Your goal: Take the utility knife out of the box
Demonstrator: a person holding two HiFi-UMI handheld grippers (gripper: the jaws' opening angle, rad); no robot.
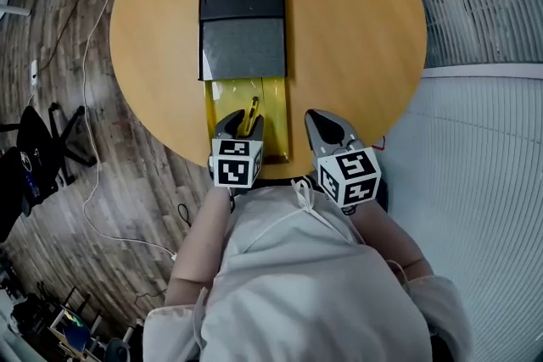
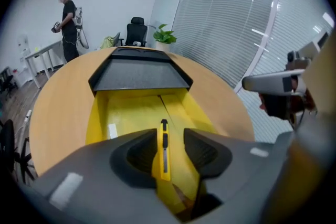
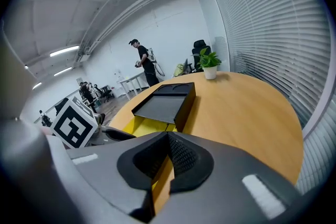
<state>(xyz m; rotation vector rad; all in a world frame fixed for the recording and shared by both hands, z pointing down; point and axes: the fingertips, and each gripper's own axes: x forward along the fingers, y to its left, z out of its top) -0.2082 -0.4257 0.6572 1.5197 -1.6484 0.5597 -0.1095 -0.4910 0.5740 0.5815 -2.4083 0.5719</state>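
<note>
The box (image 1: 242, 21) lies on the round tabletop (image 1: 356, 30). Its black cover (image 1: 242, 0) sits toward the top of the head view, leaving the yellow tray (image 1: 276, 106) exposed below it. The utility knife (image 1: 252, 113) lies in that tray, lower centre of the frame, not yet lifted. The left hand-held gripper (image 2: 169, 136) is released, its jaws standing apart to either side of the knife without pressing on it. The right hand-held gripper (image 3: 168, 136) is clenched on nothing, just right of the tray. Assessment: the box is open and the approach looks made. The grasp and removal remain.
</note>
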